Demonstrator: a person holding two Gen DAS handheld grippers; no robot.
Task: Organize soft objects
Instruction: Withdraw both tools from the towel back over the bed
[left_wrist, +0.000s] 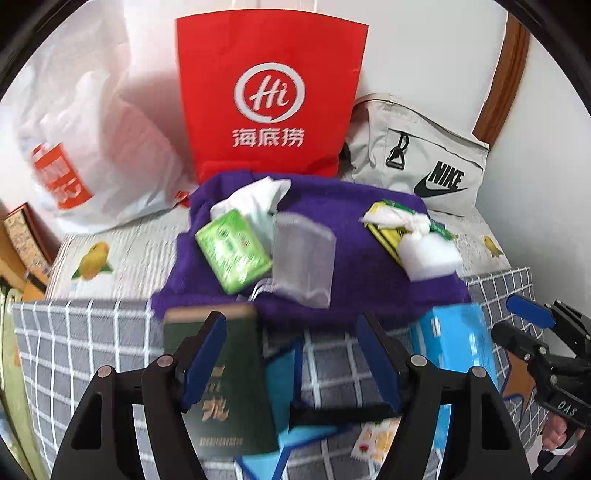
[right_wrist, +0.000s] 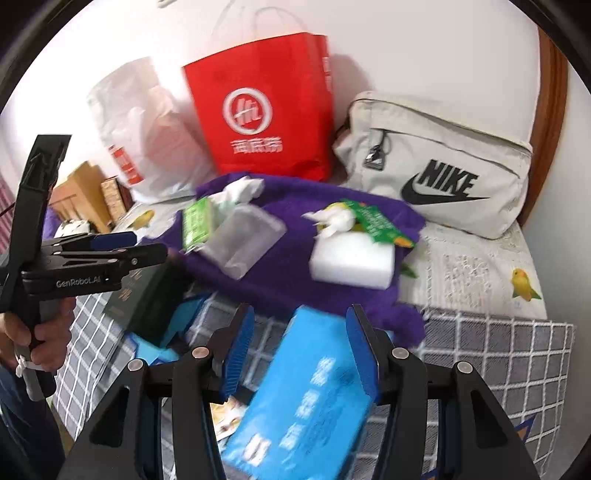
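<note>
Purple towel (left_wrist: 369, 266) is lying crumpled on the bed, carrying a white sponge (right_wrist: 351, 260) and tissue packs; likely light and squashy, best pinched at an edge. Left gripper (left_wrist: 291, 365) and right gripper (right_wrist: 299, 350) are hovering with fingers apart, gripping nothing

left gripper (left_wrist: 291, 347) tilts down, jaws apart – nothing pinched. right gripper (right_wrist: 301, 350) tilts down too, jaws apart. a hand (right_wrist: 40, 339) grips the left handle.
</note>
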